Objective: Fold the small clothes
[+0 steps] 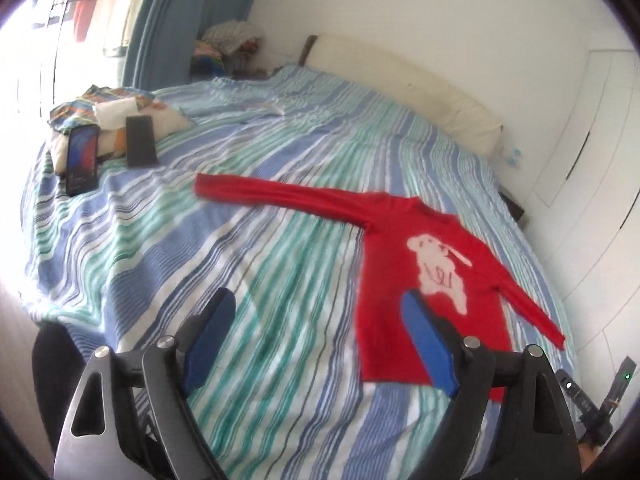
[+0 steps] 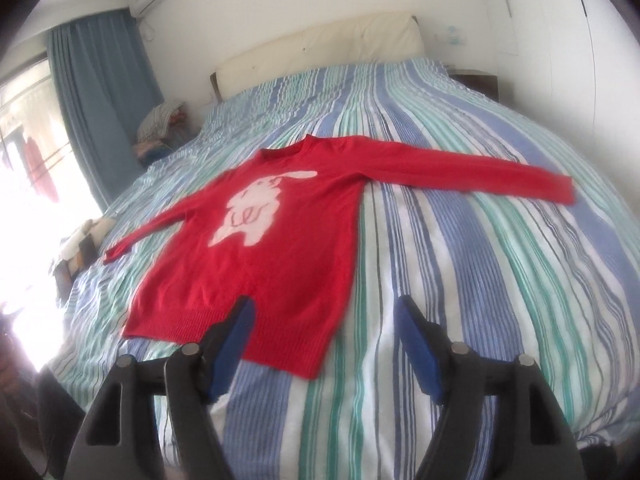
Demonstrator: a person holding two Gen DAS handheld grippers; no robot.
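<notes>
Wrist views, left gripper [image 1: 316,304] and right gripper [image 2: 326,308] wide apart, empty

The sweater [image 2: 280,236] lies flat on the bed [image 2: 460,280], front up, both sleeves spread out to the sides, collar toward the headboard [image 2: 320,48]. My right tongs [image 2: 326,322] hang above its hem; my left tongs [image 1: 318,318] are above the bed beside it. Two phones [image 1: 110,152] lean on a pile of cloth [image 1: 116,112] at the bed's window side.
</notes>
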